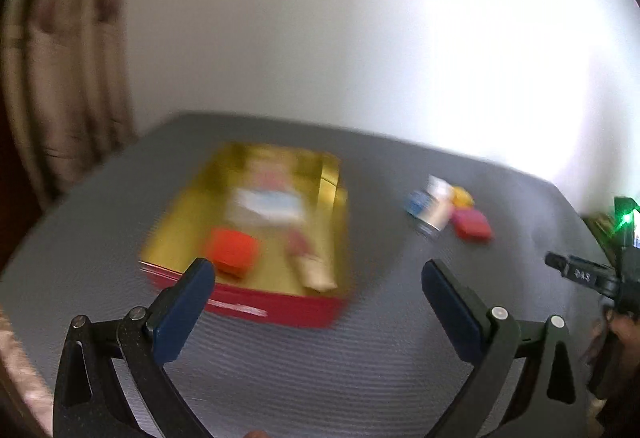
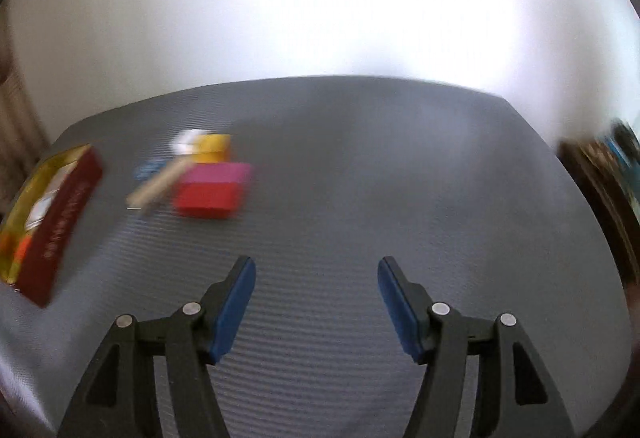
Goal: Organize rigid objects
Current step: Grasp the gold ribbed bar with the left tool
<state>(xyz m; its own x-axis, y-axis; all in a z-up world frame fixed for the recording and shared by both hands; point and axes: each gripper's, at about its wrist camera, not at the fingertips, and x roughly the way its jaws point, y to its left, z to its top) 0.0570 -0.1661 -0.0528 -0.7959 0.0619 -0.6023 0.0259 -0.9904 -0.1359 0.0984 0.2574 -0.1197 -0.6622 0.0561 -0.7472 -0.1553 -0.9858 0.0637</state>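
A red tin box with a gold inside (image 1: 192, 222) lies on the grey mat; it also shows at the left of the right wrist view (image 2: 68, 213). In it lie an orange block (image 1: 232, 250), a white card and a tan stick (image 1: 316, 274). To its right sit a small can (image 1: 430, 209), a yellow block (image 1: 462, 195) and a red block (image 1: 472, 224). In the right wrist view the red block (image 2: 212, 191), yellow block (image 2: 212, 147) and a tan stick-like object (image 2: 160, 185) lie left of center. My left gripper (image 1: 318, 274) is open and empty just before the box. My right gripper (image 2: 316, 270) is open and empty over bare mat.
The grey mat (image 2: 360, 165) covers the table before a white wall. A beige curtain (image 1: 60, 77) hangs at the left. The other gripper's body (image 1: 592, 278) shows at the right edge of the left wrist view. Both views are motion-blurred.
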